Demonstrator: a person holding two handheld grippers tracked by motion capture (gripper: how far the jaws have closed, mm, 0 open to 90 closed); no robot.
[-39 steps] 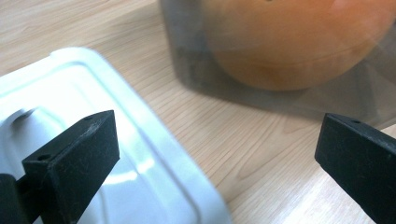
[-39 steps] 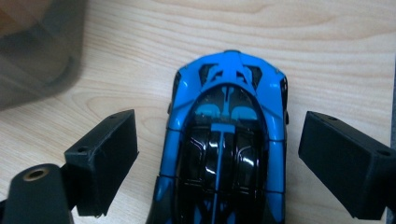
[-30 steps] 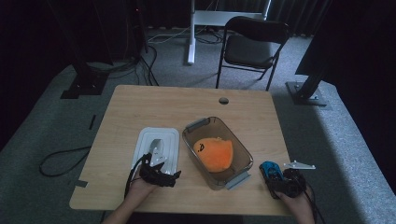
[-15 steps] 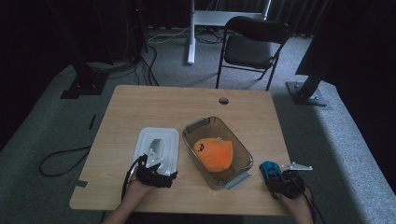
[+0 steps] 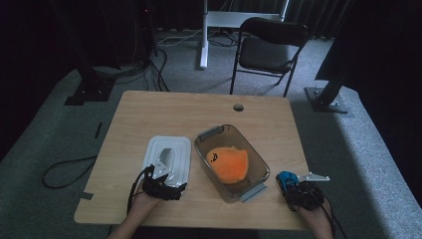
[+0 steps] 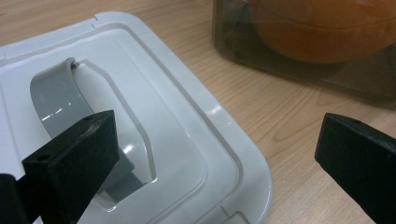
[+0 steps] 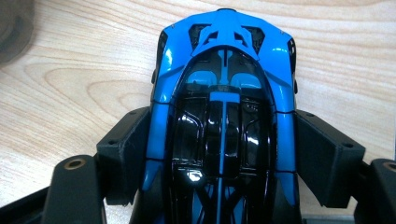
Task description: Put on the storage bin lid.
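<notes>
Right gripper point(image 7: 223, 154): my jaws, just closing, pinch the glossy blue-and-black toy car point(image 7: 223, 93) on the wooden table point(image 7: 70, 84).
Left gripper point(image 6: 219, 154): my jaws gape wide over the white plastic lid point(image 6: 187, 140), holding nothing.

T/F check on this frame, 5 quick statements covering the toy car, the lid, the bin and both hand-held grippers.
1. The blue and black toy car sits between the right hand-held gripper's jaws. True; the jaws have just been closing, and both pads are against its sides.
2. The white plastic lid with a grey handle is snapped onto the container. False; it lies flat on the wooden table, beside the container.
3. The smoky clear plastic container holds an orange plush toy. True.
4. The left hand-held gripper is clamped on the lid's handle. False; its jaws stand wide apart over the lid's corner.
5. The toy car is inside the container. False; it is on the table, right of it.
</notes>
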